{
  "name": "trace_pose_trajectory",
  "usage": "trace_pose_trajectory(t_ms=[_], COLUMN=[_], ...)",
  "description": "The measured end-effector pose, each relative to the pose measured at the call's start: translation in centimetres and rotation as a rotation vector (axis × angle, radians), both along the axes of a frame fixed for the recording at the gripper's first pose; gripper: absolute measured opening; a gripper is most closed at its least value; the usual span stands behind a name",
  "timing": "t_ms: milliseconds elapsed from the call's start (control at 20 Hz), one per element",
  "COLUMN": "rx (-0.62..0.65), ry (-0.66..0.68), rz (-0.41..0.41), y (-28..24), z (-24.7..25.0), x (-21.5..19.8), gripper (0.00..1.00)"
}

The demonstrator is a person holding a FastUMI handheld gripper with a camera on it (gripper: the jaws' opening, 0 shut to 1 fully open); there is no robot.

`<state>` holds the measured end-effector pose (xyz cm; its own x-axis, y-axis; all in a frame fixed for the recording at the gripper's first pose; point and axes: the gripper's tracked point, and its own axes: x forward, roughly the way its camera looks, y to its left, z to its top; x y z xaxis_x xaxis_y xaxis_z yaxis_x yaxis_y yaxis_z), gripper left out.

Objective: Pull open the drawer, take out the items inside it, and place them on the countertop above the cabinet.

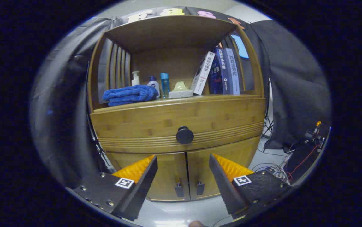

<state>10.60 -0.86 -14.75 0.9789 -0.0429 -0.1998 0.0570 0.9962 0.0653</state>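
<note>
Drawer (pixel 181 124): shut, its front flush with the cabinet (pixel 111 126), directly beyond the gripper (pixel 183 170). It sits under the tabletop (pixel 168 102) and above the two doors (pixel 168 176). Contents hidden; we cannot tell what or how many items lie inside.

Handling, our judgement: the drawer front is stiff bamboo-like wood, rigid, likely to slide with some friction. The only place to take hold is the one round black knob (pixel 185 135) at the centre of the front. It looks smooth and could slip under a light pinch, so we would close on it squarely from both sides and pull straight back.

Fingers (pixel 143 176): spread wide, pinching nothing, well short of the knob and lower than it. The knob lines up roughly with the gap between them.

Counts:
- drawer: 1, knob: 1
- lower doors: 2, each with one small dark handle (pixel 179 189)
- on the tabletop: 1 folded blue towel (pixel 130 94), 3 bottles (pixel 153 83) behind it, 1 pale sponge-like block (pixel 181 91), 3 leaning books (pixel 222 71)

The tabletop is crowded; bare room shows mostly along its front edge, so placing will need care.

A tangle of cables (pixel 281 167) lies on the floor to the right of the cabinet.
</note>
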Motion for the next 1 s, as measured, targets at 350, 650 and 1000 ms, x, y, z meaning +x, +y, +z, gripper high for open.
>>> trace_pose_trajectory(t_ms=[350, 650, 1000], rx=[0.016, 0.034, -0.021], ry=[-0.048, -0.039, -0.121], rz=[0.004, 0.002, 0.024], y=[0.4, -0.3, -0.1], z=[2.5, 5.1, 10.1], x=[-6.4, -7.8, -8.8], gripper=[0.98, 0.99, 0.99])
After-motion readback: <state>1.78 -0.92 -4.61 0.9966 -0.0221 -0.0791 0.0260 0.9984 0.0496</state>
